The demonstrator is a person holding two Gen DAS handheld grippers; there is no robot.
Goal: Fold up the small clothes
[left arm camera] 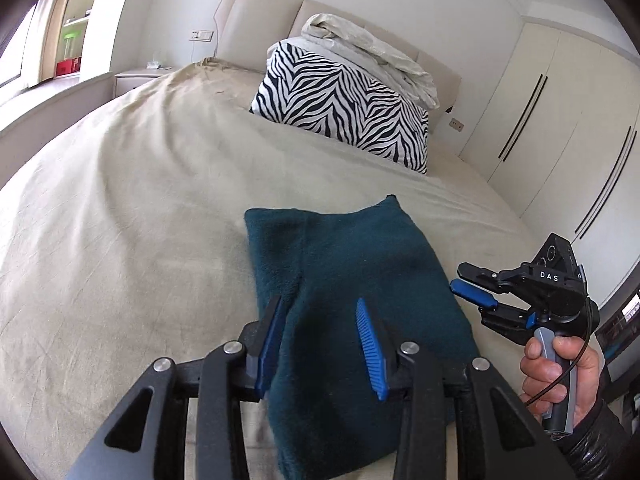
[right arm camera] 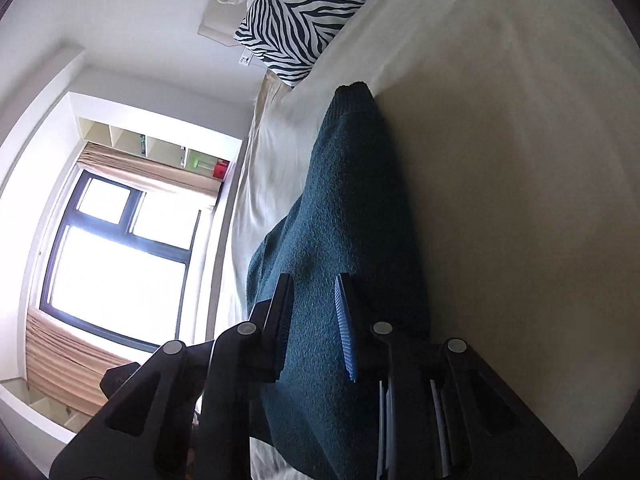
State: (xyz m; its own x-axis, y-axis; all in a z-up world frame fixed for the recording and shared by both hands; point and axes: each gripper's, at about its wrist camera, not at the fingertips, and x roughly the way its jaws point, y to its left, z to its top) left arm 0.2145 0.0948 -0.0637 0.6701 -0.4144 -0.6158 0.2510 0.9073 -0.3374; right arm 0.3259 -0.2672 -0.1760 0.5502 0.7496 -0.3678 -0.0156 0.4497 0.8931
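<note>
Now, with both left tongs (left arm camera: 320,340) and right tongs (right arm camera: 314,322) spread over the teal garment (left arm camera: 352,280) lying on the bed (left arm camera: 120,220) between their fingers, better to pinch matching near corners, then lift evenly.

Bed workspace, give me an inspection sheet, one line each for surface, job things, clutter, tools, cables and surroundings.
Surface: beige bedsheet, lightly wrinkled.
Job's things: one dark teal fleece garment lying flat on the sheet, apparently folded.
Clutter: zebra-print pillow at the headboard, with a crumpled white duvet on top.
Tools: left tool open, over the garment's near end; right tool open, beside the garment's right edge, held by the right hand.
Cables: thin black cable looping from the right tool.
Surroundings: cream wardrobe, nightstand, curtained window, wall shelves.
</note>
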